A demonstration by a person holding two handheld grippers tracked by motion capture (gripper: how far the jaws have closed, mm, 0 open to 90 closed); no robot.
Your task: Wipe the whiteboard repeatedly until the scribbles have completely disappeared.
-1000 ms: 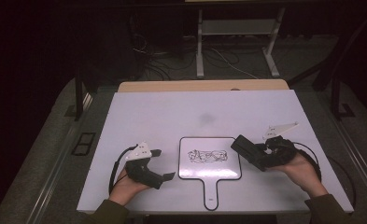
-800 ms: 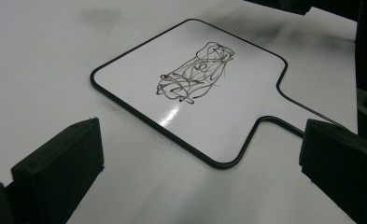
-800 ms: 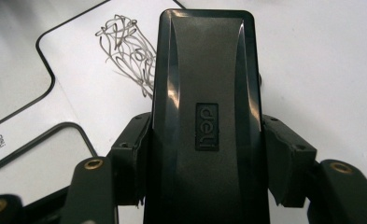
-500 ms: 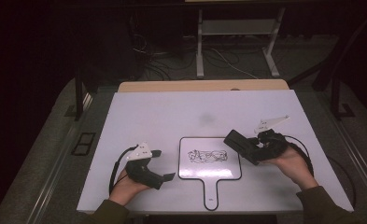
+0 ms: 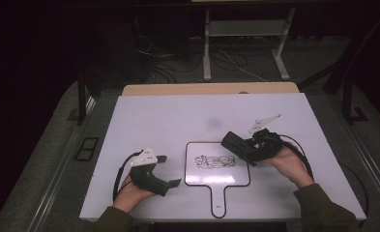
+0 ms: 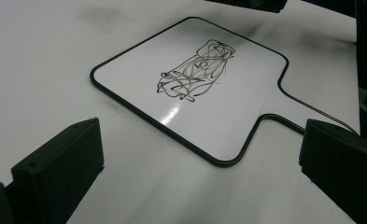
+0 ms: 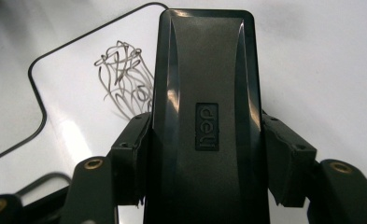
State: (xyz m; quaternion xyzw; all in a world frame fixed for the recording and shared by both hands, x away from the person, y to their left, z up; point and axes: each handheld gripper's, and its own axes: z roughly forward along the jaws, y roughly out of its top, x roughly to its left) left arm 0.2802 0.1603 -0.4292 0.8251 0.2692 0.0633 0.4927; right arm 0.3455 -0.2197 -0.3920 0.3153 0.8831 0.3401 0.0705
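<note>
The black eraser (image 7: pixel 204 116), judged light, rigid and smooth-sided, is pinched across its long flanks by the right tool (image 5: pixel 255 147), its front end held just over the scribbled whiteboard paddle (image 5: pixel 216 164), while the left tool (image 5: pixel 166 170) is held spread beside that paddle on the bench (image 5: pixel 178 116).

The tongs (image 7: pixel 204 154) clamp a black eraser (image 7: pixel 203 93) marked "deli" above the scribbled whiteboard (image 7: pixel 78 116)
</note>
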